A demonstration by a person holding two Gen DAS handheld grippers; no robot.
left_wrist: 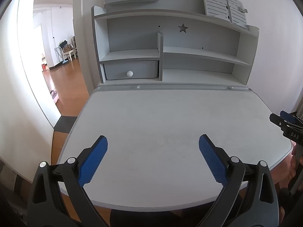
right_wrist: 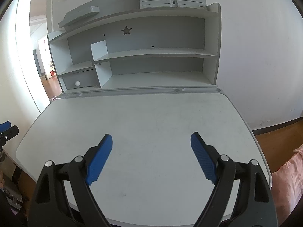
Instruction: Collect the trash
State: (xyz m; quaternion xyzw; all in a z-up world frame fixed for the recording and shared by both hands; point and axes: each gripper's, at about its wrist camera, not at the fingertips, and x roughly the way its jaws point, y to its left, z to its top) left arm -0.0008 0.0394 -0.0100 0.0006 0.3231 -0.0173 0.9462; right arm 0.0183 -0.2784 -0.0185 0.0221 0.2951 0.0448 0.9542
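Note:
No trash shows in either view. My left gripper is open and empty, held above the near part of a bare white desk top. My right gripper is open and empty above the same desk top. The right gripper also shows at the right edge of the left wrist view. The left gripper shows at the left edge of the right wrist view.
A grey-white shelf unit stands at the desk's back, with a closed drawer with a white knob at lower left. A grey book stand lies on top. Wooden floor runs left; pink fabric lies right.

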